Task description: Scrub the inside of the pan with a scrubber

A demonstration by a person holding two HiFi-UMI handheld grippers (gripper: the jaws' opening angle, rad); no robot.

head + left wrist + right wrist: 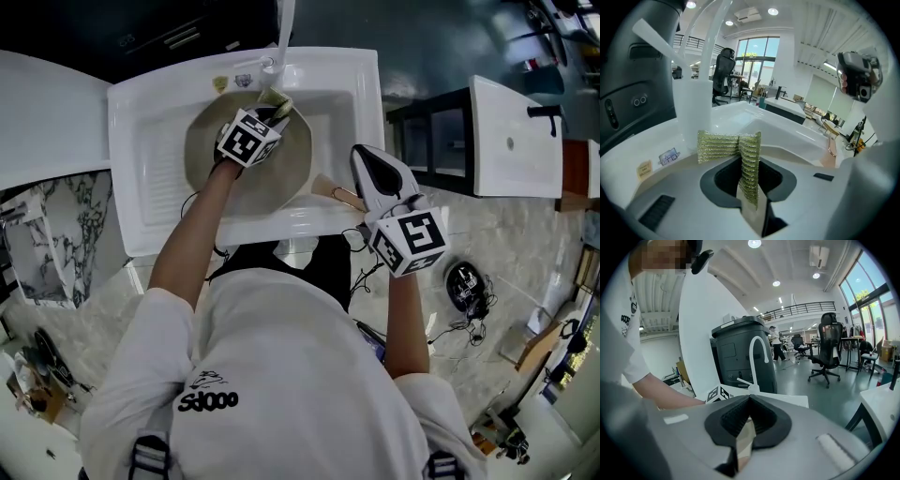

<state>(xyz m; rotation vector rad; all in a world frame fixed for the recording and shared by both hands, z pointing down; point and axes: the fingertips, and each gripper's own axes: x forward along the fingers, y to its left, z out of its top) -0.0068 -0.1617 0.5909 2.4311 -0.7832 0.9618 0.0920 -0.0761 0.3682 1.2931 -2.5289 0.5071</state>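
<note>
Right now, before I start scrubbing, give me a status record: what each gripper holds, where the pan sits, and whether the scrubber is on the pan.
left gripper: shut on the scrubber, over the pan's far side near the faucet
right gripper: shut on the pan handle at the sink's front right
pan: in the sink, open side up
scrubber contact: cannot tell whether it touches the pan

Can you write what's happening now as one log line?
left claw: shut on scrubber | scrubber: near far rim of pan | right claw: shut on pan handle | pan: in sink
</note>
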